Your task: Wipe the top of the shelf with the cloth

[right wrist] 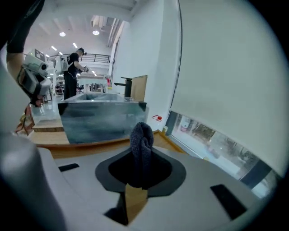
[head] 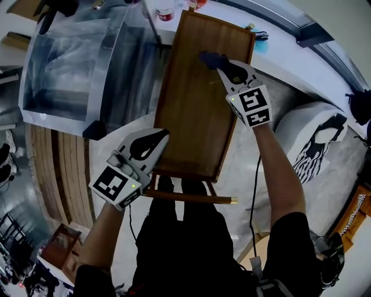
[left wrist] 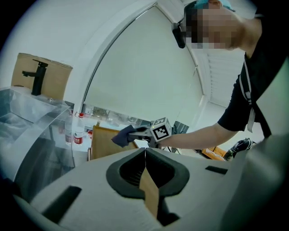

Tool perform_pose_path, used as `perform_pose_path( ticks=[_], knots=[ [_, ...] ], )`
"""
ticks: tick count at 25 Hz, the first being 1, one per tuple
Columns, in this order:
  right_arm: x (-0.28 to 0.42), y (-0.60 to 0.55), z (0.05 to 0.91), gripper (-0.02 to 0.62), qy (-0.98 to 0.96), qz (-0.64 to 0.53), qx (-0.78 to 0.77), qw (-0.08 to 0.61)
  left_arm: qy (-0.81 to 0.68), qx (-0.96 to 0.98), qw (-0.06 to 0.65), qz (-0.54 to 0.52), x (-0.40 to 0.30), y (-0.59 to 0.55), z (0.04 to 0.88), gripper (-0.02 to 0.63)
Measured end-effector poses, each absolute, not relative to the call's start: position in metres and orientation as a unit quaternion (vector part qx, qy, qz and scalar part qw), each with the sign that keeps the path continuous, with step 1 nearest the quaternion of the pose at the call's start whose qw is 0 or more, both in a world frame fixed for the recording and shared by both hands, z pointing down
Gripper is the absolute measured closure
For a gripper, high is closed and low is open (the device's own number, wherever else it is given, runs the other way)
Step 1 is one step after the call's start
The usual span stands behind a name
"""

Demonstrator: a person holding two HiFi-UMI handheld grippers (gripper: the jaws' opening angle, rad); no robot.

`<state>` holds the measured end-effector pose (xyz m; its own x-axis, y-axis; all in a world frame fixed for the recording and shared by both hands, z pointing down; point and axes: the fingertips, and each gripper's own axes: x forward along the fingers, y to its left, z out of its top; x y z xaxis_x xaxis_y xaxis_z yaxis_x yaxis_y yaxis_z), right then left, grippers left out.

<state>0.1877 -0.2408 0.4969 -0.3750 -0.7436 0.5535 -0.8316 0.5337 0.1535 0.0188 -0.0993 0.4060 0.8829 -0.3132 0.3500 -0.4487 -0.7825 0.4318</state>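
Upper centre, my right hand-held gripper [head: 223, 65] clamps the cloth [head: 211, 58] over the shelf [head: 194, 110]'s far end; the top runs lengthwise toward my closed, empty left hand-held gripper [head: 152, 142].

No legible text, brand or number in any view. Marks noted, none readable:
- left gripper [head: 157, 137], marker cube [head: 115, 184]: black-and-white square code, no letters or digits
- right gripper [head: 222, 60], marker cube [head: 254, 108]: same kind of code, different pattern; it also shows in the left gripper view
- bottle [left wrist: 78, 134] beyond the shelf: red label, print too small to read
- red-labelled container [head: 165, 13] at the top edge of the head view: print too small
- white cushion [head: 313, 133]: black graphic, no words made out
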Motion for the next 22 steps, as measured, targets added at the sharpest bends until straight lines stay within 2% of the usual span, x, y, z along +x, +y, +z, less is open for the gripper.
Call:
perform_pose_path(
  ticks=[10,17,22],
  knots=[
    [0.217,-0.316,0.515,0.535,-0.797,0.032,0.496,0.343,-0.217,0.93,0.269,0.122,0.03,-0.112,0.425,0.584],
    [0.228,-0.338,0.524,0.535,-0.778,-0.02,0.492,0.39,-0.218,0.926,0.281,0.128,0.038,-0.114,0.431,0.584],
    [0.225,-0.33,0.546,0.535,-0.776,-0.015,0.474,0.415,-0.217,0.929,0.272,0.123,0.042,-0.114,0.436,0.584]
  ],
)
